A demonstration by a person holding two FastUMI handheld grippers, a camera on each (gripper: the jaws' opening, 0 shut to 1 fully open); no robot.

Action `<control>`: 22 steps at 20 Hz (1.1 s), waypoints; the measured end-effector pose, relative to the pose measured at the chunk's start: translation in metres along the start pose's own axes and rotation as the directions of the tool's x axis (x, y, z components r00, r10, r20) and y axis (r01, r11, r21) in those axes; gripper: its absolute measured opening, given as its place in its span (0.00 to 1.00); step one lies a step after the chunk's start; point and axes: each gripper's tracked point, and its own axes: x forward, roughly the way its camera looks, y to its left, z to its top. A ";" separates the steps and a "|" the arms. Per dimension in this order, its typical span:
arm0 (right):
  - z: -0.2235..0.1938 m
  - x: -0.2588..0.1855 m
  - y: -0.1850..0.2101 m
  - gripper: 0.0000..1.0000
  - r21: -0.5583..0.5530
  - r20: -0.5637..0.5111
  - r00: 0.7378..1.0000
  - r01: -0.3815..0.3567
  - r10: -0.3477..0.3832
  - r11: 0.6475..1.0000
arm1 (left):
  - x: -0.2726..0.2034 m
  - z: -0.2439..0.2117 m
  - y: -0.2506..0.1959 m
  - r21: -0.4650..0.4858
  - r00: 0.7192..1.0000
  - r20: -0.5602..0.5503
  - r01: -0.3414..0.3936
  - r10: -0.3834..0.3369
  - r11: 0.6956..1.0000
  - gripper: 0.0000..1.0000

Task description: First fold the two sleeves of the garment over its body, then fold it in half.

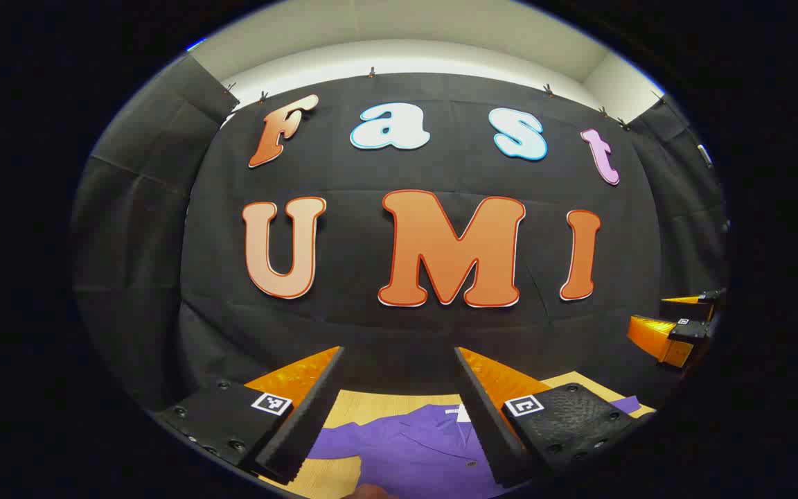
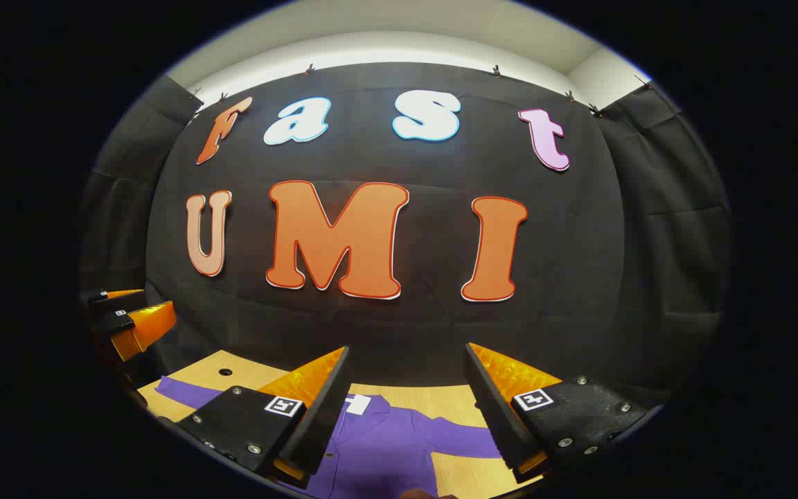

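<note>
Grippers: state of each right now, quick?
Left tool: open, holding nothing, above the purple shirt.
Right tool: open, holding nothing, above the same shirt.

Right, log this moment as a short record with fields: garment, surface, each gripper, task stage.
garment: purple shirt, lying flat on the table, collar toward the booth wall, sleeves spread out to the sides
surface: light wooden table
left gripper: open, held above the shirt, holding nothing
right gripper: open, held above the shirt, holding nothing
other sightings: right gripper at the right edge of the left gripper view; left gripper at the left edge of the right gripper view
task stage: no sleeve folded yet
</note>
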 end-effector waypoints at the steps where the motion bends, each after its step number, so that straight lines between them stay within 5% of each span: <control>1: 0.001 -0.001 0.000 0.95 -0.001 0.000 1.000 0.002 -0.002 1.000 | 0.000 0.000 -0.001 0.002 1.000 0.001 0.001 -0.001 1.000 0.95; 22: -0.016 0.003 -0.020 0.95 0.004 -0.018 0.999 0.039 -0.039 0.999 | 0.004 -0.006 -0.006 -0.003 0.999 -0.001 -0.040 0.040 0.999 0.96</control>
